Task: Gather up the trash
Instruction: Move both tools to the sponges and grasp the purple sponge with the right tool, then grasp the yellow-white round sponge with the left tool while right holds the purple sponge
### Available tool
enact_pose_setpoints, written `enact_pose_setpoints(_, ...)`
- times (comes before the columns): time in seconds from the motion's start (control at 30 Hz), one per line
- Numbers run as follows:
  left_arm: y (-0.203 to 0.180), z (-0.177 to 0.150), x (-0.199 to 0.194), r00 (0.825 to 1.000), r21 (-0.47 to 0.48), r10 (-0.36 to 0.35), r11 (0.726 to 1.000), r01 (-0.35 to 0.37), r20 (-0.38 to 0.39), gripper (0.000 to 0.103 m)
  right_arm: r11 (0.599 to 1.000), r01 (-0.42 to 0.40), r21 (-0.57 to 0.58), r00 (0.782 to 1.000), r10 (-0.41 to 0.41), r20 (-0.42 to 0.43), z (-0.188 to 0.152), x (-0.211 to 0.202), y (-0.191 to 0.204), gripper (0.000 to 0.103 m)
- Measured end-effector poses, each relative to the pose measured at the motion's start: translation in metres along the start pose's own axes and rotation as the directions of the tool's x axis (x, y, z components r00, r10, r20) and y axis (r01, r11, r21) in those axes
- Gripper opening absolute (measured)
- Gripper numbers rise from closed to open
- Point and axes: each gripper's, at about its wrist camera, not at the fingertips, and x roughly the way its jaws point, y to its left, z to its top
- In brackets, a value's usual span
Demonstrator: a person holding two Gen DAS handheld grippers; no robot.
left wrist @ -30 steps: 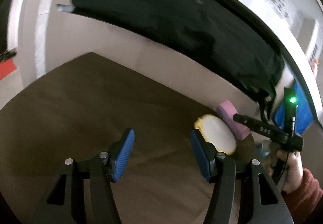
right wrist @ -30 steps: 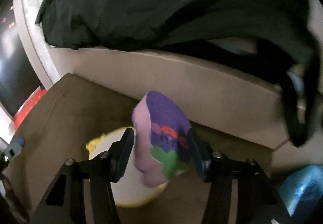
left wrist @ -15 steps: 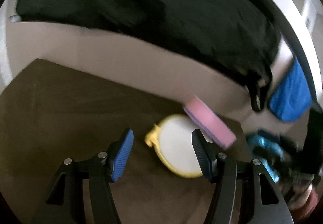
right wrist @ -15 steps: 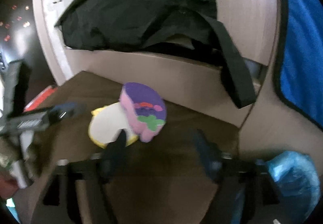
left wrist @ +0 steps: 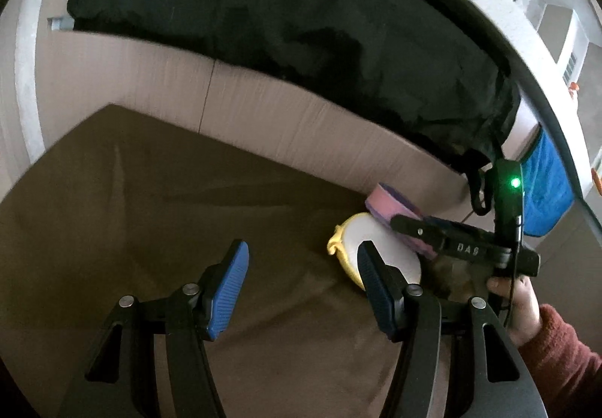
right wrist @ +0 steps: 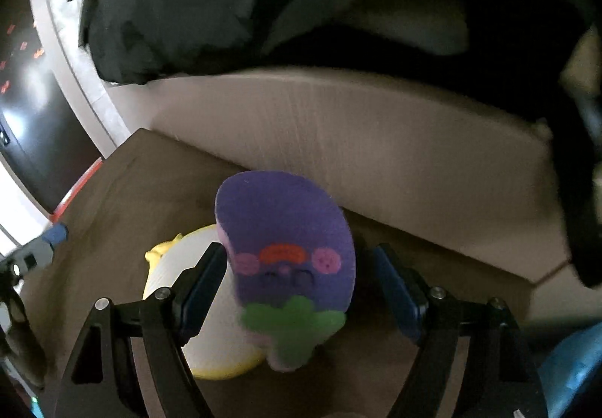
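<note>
Left gripper (left wrist: 303, 280): jaws partly apart, nothing between, above brown box floor (left wrist: 150, 211). Yellow-rimmed white sponge (left wrist: 380, 248) lies just past its right finger. Right gripper (right wrist: 301, 282): jaws closing, purple eggplant-shaped sponge (right wrist: 286, 248) between them; left pad at its edge, right pad apart. Left view alone shows person's hand (left wrist: 517, 305), red sleeve (left wrist: 564, 361), blue cloth (left wrist: 545, 192). Right view alone shows sponge's printed face.

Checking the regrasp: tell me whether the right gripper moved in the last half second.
Yes. The right gripper advanced toward the cardboard wall; the purple sponge, then beyond its fingertips, now sits between its closing jaws.
</note>
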Motion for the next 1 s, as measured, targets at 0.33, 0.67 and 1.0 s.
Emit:
enact_pose_setpoints(0.33, -0.030, 0.014, 0.076, 0.979, 0.032, -0.134, 0.990, 0.141, -0.151, 0.061, 0.999, 0.049, 0.004, 0.994, -0.050, 0.094, -0.032, -0.079, -0.020, 0.058)
enact_pose_setpoints(0.67, -0.063, 0.039, 0.134, 0.959, 0.092, -0.097, 0.988, 0.125, -0.266, 0.061, 0.998, 0.060, 0.037, 0.994, -0.063, 0.093, -0.089, -0.125, -0.048, 0.058)
enact_pose_setpoints(1.0, -0.092, -0.020, 0.080, 0.942, 0.163, -0.104, 0.973, 0.163, -0.320, 0.060, 0.999, 0.019, 0.049, 0.996, -0.024, 0.089, -0.125, -0.137, -0.049, 0.058)
